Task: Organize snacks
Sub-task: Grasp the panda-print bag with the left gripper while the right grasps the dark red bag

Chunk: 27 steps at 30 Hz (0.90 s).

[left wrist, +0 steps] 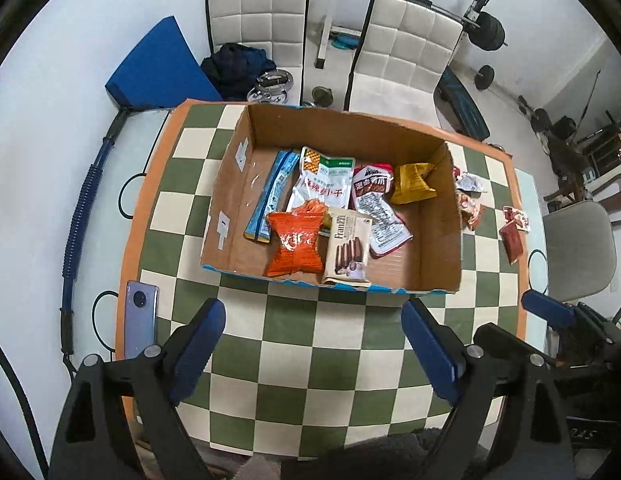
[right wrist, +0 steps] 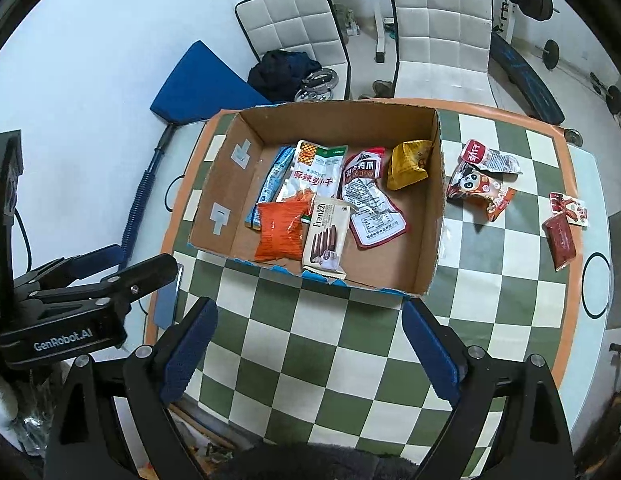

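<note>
**A:** Snacks are mostly sitting in the box [right wrist: 428,208] already: 6 packs, with the orange pack [right wrist: 279,234] and the wafer pack [right wrist: 325,236] lying against its near wall. What's lying outside?

**B:** 4 packs are lying on the cloth [right wrist: 330,360] to the box's right: the panda pack [right wrist: 478,190] with a small clear one [right wrist: 492,160] touching it, and 2 red sachets [right wrist: 564,220] nearer the table edge.

**A:** And the grippers?

**B:** Both are hanging above the near cloth, tilted down. The left gripper [left wrist: 312,350] is standing wide open with nothing between its pads. The right gripper [right wrist: 308,354] is the same, wide and empty.

**A:** What's worrying you from here?

**B:** I'm guessing the right one is going for the panda pack next. That clear pack is touching it, so a sloppy pinch could be dragging both or flicking one away. The sachets are flat, so the pads could be sliding over them or nudging them off the edge.

**A:** And the box?

**B:** Its right wall is standing between those packs and the space inside; a low carry could be clipping it and shoving the box.
</note>
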Tool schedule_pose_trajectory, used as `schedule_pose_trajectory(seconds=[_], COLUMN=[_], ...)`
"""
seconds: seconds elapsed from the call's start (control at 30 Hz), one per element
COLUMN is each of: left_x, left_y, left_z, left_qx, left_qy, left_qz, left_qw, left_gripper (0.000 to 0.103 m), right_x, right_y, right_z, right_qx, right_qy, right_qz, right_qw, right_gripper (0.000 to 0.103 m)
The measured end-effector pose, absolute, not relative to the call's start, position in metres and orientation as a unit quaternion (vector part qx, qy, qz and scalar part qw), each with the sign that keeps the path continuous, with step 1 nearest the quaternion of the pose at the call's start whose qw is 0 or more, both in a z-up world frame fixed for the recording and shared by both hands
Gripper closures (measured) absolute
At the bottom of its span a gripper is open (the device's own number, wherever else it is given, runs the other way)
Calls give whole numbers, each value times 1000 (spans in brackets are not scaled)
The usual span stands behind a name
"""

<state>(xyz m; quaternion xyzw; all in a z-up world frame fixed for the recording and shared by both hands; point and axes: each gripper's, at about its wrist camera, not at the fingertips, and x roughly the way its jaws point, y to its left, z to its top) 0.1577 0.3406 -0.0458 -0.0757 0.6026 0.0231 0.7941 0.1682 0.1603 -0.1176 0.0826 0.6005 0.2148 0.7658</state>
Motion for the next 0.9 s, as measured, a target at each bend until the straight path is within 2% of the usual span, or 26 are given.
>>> schedule_pose_trajectory(seconds=[0.2, 0.4, 0.63, 0.9], left_x=[169, 208, 288, 362], left_y=[296, 221, 125, 75], left_z=[-30, -39, -125, -216], left_qx=[-46, -42, -141, -200], left_qy=[579, 591, 697, 751], left_qz=[29, -6, -61, 12], left_qw=[814, 806, 701, 629], left_gripper=[13, 13, 13, 13], right_x=[171, 189, 226, 281], right_y=[121, 26, -105, -206], right_z=[-123, -149, -185, -254], right_qx=[118, 163, 181, 181], right_qy=[602, 613, 621, 644], right_qz=[219, 166, 72, 26], right_qw=[759, 755, 759, 743], right_gripper=[7, 7, 7, 7])
